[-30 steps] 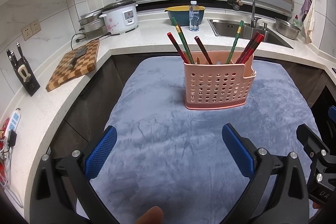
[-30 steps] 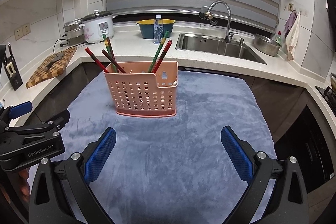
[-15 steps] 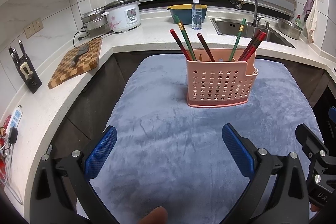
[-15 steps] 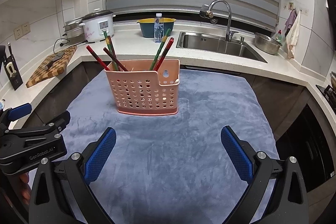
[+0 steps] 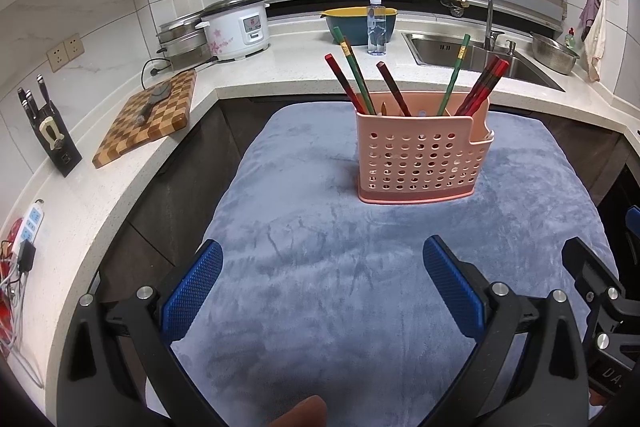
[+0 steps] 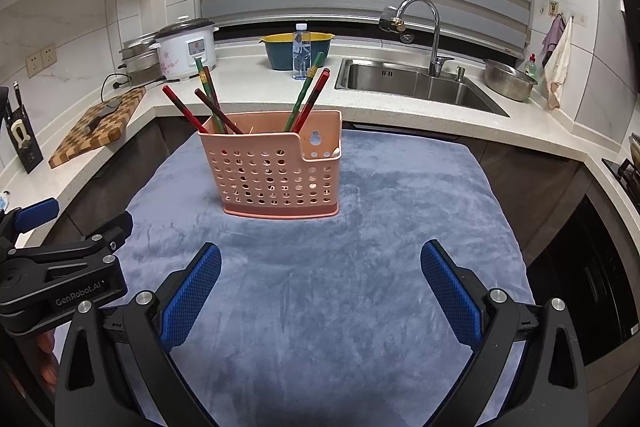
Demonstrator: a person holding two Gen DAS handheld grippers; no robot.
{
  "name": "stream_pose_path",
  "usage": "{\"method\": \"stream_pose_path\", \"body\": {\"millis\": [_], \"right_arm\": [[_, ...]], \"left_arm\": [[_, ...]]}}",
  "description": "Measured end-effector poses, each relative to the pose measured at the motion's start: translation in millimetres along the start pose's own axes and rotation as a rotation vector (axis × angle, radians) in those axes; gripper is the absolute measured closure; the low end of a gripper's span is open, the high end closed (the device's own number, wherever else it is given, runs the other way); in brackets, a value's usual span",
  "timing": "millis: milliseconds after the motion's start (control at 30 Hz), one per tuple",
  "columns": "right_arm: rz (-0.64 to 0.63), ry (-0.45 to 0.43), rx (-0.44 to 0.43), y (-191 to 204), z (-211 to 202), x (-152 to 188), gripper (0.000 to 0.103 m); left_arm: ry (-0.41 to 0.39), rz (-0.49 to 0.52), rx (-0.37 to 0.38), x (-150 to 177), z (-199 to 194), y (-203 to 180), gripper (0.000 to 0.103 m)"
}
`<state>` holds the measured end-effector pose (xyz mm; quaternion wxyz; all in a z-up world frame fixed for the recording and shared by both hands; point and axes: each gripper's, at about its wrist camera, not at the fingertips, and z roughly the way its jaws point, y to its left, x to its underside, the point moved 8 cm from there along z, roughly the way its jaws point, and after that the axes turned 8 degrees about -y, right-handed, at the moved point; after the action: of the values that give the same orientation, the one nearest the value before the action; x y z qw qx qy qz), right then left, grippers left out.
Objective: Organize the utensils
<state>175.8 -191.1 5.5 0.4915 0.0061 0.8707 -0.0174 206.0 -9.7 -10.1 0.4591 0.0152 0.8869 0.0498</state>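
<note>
Two grippers spread wide and empty, left gripper [image 5: 322,281] and right gripper [image 6: 320,281] above grey cloth [image 6: 320,307], pink perforated caddy [image 6: 280,175] upright on it, chopsticks [image 6: 306,99] leaning inside.

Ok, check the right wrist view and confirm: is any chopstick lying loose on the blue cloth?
No: the blue cloth is bare around the pink basket, and every chopstick stands inside it.

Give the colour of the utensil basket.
Pink basket, clearest in the right wrist view.
</note>
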Motion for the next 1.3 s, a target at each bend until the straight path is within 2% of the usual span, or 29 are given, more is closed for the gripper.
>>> {"method": "stream_pose_path", "body": {"millis": [1300], "right_arm": [[0.008,0.013,-0.012,5.2,4.6,2.6,0.007]], "left_arm": [[-0.006,0.022,-0.01,-2.9,-1.5,-6.6,0.007]]}}
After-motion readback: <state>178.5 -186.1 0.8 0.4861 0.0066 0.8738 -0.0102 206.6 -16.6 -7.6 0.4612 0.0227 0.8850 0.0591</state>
